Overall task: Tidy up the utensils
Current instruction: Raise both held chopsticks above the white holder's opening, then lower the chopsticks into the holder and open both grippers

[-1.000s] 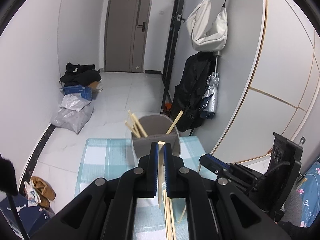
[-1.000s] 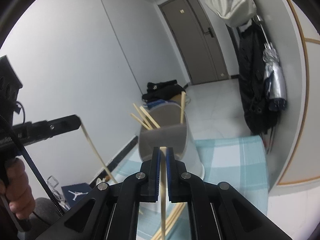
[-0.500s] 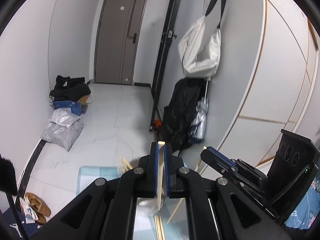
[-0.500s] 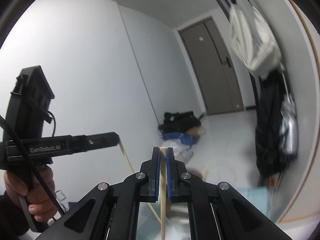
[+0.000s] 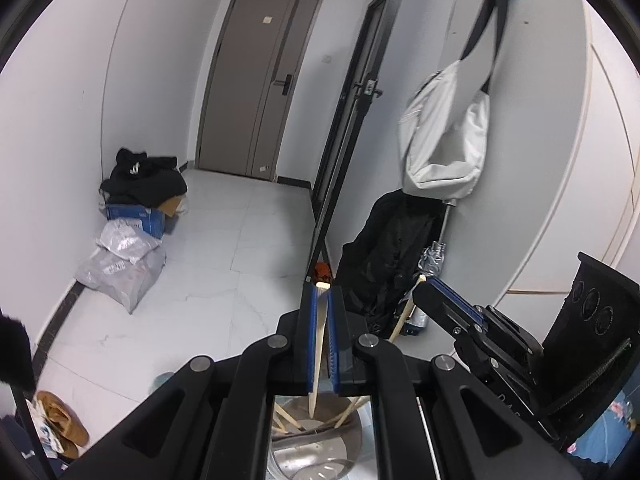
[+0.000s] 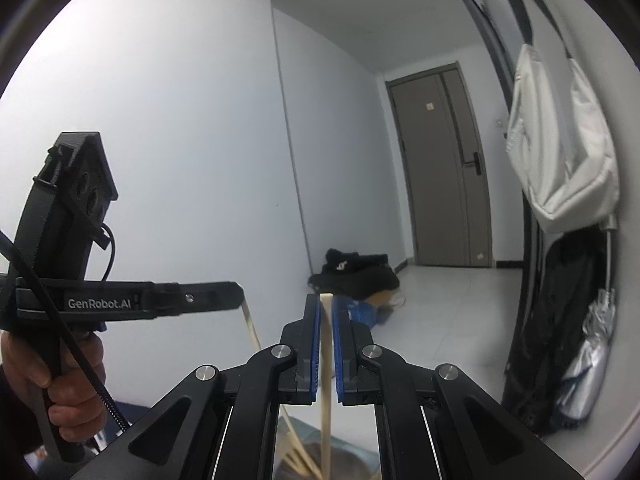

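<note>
My left gripper point(image 5: 319, 294) is shut on a pale wooden chopstick point(image 5: 318, 344) that hangs down with its tip inside the metal utensil holder point(image 5: 320, 444). Several more chopsticks lean in that holder. My right gripper point(image 6: 326, 304) is shut on another wooden chopstick point(image 6: 326, 364), held upright above the holder point(image 6: 340, 464), whose rim shows at the bottom. In the left wrist view the right gripper point(image 5: 430, 286) stands to the right with its chopstick point(image 5: 404, 312) slanting down. In the right wrist view the left gripper point(image 6: 236, 294) is at the left, held by a hand point(image 6: 52, 384).
A grey door point(image 5: 260, 84) closes the far end of the tiled hallway. Bags and a blue box point(image 5: 132, 216) lie by the left wall. A white bag point(image 5: 444, 136), a black coat point(image 5: 384, 256) and a folded umbrella hang on the right wall. Shoes point(image 5: 60, 428) lie low at the left.
Both grippers have risen with their chopsticks, so the holder and checked cloth dropped to the bottom of both views. The chopstick tips now hang over or in the holder.
</note>
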